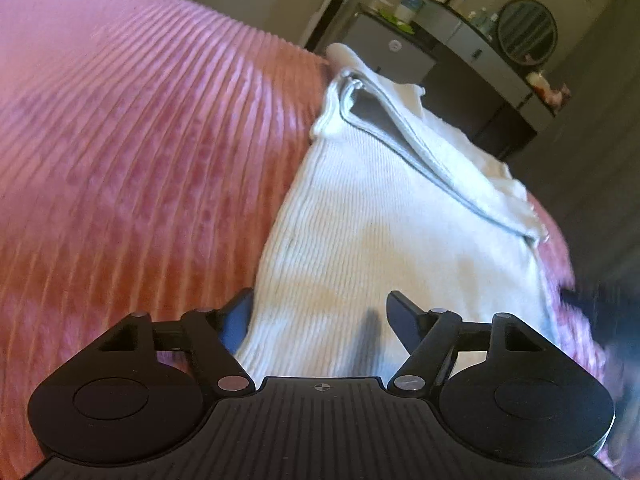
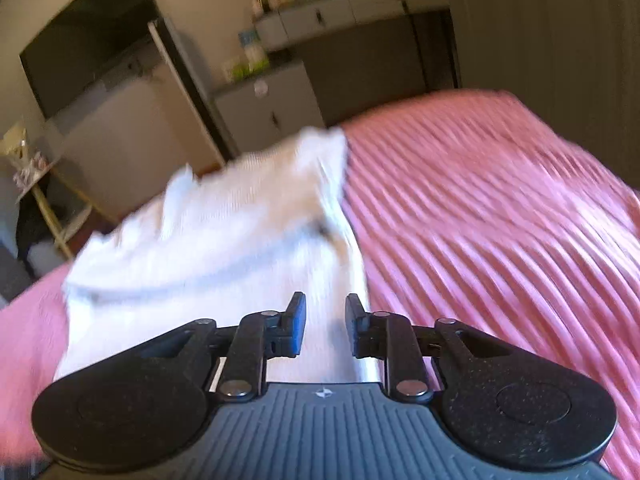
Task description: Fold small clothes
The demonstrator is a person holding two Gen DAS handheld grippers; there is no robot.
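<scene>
Left wrist view: white ribbed garment (image 1: pixel 360 240) spread flat on a pink ribbed bedspread (image 1: pixel 140 140), near the bedspread's right-hand edge. Neck opening with a grey-trimmed band (image 1: pixel 400 140) at the far end, gaping a little. Left claw (image 1: pixel 320 312) low over the garment's near end, jaws spread wide, nothing between them. Left finger (image 1: pixel 240 316) at the cloth's left edge where white meets pink; right finger (image 1: pixel 404 320) above the cloth, casting a short shadow on it. Whether the tips touch the fabric: cannot tell. Beyond the bed, a grey cabinet (image 1: pixel 400 56) and a dark counter (image 1: pixel 480 64) carrying bottles and a round mirror (image 1: pixel 527 32). Dark blurred shape at the right edge, not identifiable.

Right wrist view, heavily blurred: same white garment (image 2: pixel 224 240) on the pink bedspread (image 2: pixel 480 220), lying left of centre, far edge reaching the bed's far side. Right claw (image 2: pixel 326 320) over the garment's near right border, jaws partly apart with a narrow gap, white cloth visible in the gap behind them. Not clamped on anything. Left finger (image 2: pixel 296 320) over white fabric; right finger (image 2: pixel 356 320) just at the line between cloth and bedspread. In the background, a grey cabinet (image 2: pixel 272 108), a counter with small items (image 2: pixel 340 12) and a light wooden stand (image 2: pixel 40 184) at far left.
</scene>
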